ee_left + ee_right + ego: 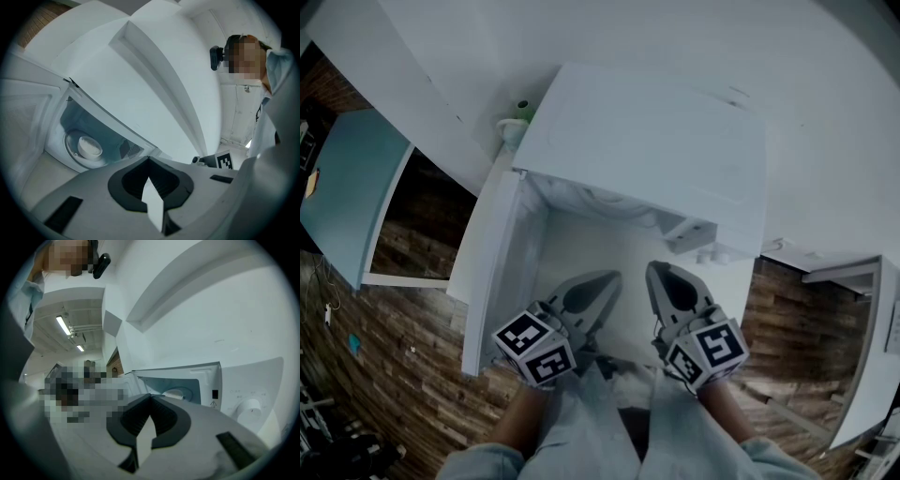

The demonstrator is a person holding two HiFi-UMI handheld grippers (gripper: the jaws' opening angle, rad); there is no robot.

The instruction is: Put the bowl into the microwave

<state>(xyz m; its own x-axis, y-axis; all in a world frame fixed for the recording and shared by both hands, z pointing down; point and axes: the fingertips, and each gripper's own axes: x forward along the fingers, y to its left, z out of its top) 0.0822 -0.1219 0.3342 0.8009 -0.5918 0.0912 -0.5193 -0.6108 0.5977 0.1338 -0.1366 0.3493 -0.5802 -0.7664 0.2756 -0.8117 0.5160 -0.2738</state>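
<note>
white wall (609,33) | microwave (647,141) open | bowl (89,146) inside, hidden from head view | left gripper (612,278), right gripper (654,269) clenched, empty

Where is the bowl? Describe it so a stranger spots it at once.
Find the white microwave with its door swung open. On the round turntable in its bluish cavity sits the bowl. It is the only loose thing inside: small, white, round.

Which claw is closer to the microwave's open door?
The left claw, on the side where the door hangs open; the right claw sits farther across the opening.
</note>
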